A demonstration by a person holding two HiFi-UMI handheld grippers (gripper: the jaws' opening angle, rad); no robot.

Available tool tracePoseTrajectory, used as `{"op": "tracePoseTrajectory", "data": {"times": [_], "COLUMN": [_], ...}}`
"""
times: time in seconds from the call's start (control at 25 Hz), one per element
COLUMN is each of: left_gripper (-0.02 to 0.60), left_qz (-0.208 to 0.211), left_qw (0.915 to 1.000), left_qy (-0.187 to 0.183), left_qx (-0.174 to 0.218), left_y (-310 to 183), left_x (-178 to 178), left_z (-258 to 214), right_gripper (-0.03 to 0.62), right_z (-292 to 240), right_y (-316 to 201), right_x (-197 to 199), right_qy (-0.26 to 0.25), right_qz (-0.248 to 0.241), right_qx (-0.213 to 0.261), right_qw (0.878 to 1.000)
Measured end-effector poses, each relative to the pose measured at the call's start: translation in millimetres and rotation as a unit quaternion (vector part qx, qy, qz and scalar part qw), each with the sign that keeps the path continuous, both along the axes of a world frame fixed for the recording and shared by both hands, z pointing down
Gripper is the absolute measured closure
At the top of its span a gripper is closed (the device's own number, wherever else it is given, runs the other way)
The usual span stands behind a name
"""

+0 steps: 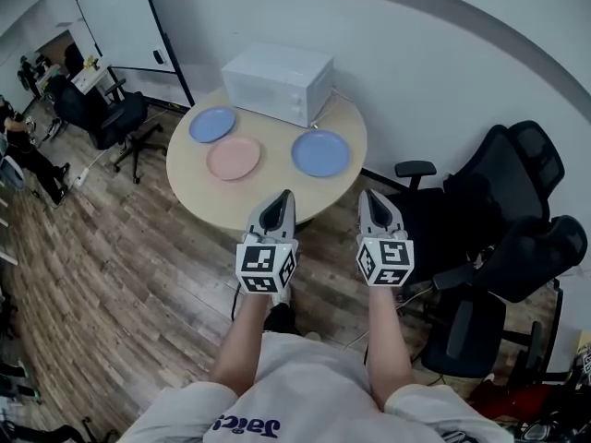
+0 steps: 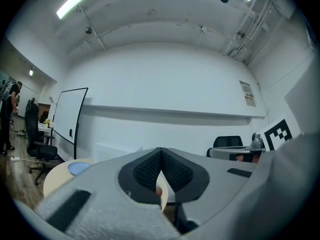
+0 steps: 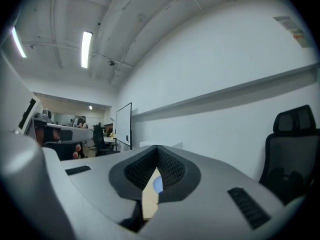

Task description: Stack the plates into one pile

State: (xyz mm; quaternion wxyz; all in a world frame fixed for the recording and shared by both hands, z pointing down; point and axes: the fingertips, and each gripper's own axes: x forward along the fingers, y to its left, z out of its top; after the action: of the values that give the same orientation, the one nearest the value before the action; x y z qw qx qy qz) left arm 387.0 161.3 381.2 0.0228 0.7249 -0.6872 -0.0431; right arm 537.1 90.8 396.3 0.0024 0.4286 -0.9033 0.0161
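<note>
Round tan tabletop (image 1: 189, 187) on wooden floor (image 1: 111, 284). Pink round plate (image 1: 233, 158) lies flat between two blue round plates (image 1: 211, 125) (image 1: 320, 152). Left hand-held gripper (image 1: 284, 198) and right hand-held gripper (image 1: 368, 197) are closed, empty.

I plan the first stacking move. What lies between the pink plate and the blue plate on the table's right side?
Nothing: the head view shows only bare table top between the pink plate and that blue plate.
</note>
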Motion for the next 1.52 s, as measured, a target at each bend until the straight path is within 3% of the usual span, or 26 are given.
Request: {"op": "tracePoseTrajectory", "data": {"times": [0.48, 0.92, 1.2, 1.4, 1.52], "left_gripper": [0.571, 0.569, 0.569, 0.565, 0.495], "left_qz": [0.042, 0.055, 0.068, 0.084, 0.087], "left_qw": [0.9986, 0.9958, 0.9907, 0.9836, 0.9771], "left_qy": [0.023, 0.036, 0.042, 0.052, 0.053], "left_qx": [-0.024, -0.063, -0.110, -0.151, -0.187], "left_y": [-97, -209, -267, -290, -302], "left_x": [-3, -67, -108, -123, -122], "left_z": [34, 60, 102, 144, 175], "right_gripper": [0.579, 0.547, 0.491, 0.464, 0.450], "right_z": [24, 54, 86, 122, 149], "right_y": [-71, -178, -233, -255, -267], "right_x": [-35, -102, -149, -159, -154], "right_qy": [0.033, 0.068, 0.102, 0.131, 0.145], "right_qz": [-0.015, -0.027, -0.037, -0.030, -0.028], "right_qx": [-0.006, -0.051, -0.085, -0.118, -0.147], "right_qw": [0.999, 0.996, 0.990, 0.984, 0.978]}}
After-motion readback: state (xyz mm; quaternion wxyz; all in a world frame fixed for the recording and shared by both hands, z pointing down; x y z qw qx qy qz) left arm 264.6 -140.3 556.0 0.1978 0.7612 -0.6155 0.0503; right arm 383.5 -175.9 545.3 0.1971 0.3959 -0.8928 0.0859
